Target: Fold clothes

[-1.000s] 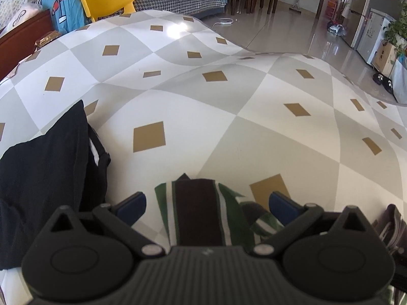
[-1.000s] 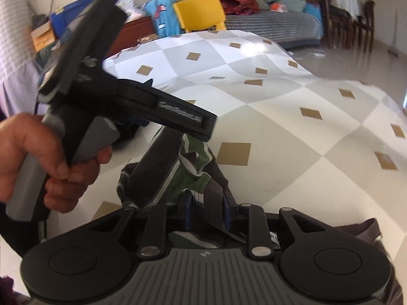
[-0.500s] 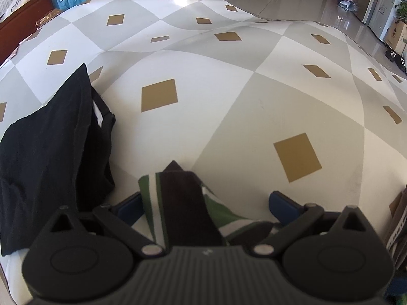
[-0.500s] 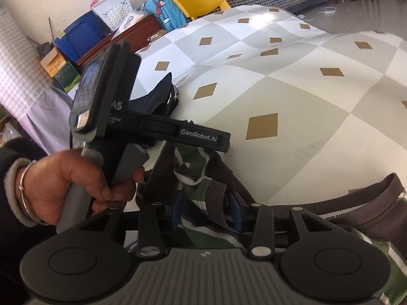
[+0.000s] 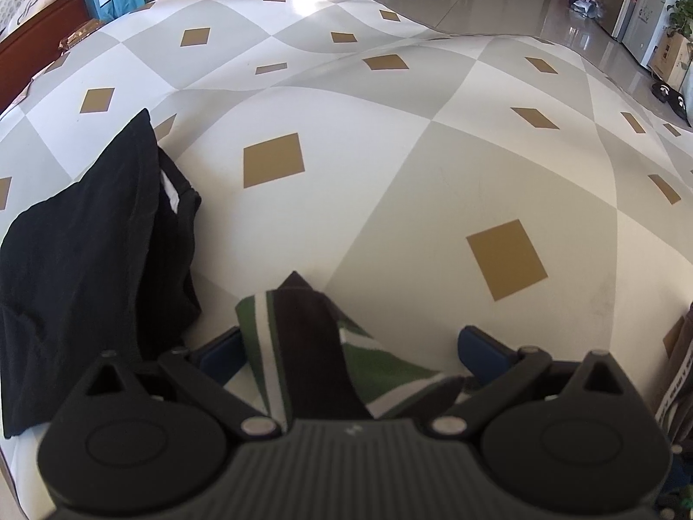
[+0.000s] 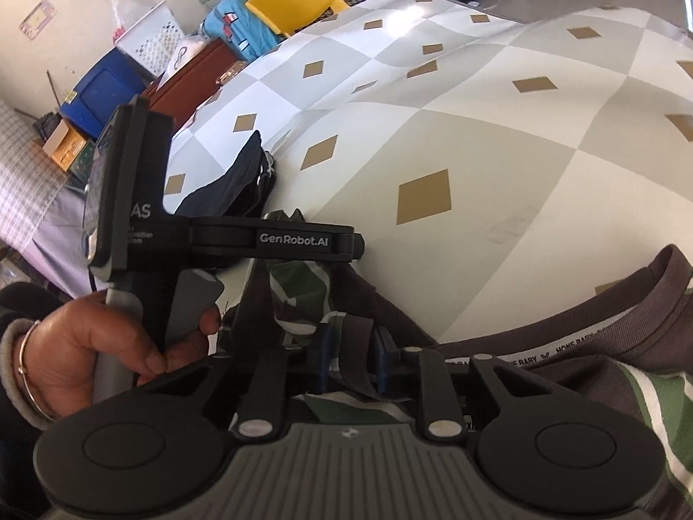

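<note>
While the left tool point(image 5: 351, 346) hangs with its blue pads spread apart on either side of a striped shirt point(image 5: 303, 346) fold, the right tool point(image 6: 348, 357) is clamped on the same shirt's brown fabric. That shirt lies at the near edge of the checkered bed point(image 5: 390, 151), just beside a black garment point(image 5: 86, 260). A hand point(image 6: 108, 355) holds the left tool's grip.

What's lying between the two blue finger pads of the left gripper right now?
In the left wrist view, the left gripper stands open, and a flap of the green-striped shirt with its dark brown band lies between the pads, on the checked tablecloth.
</note>
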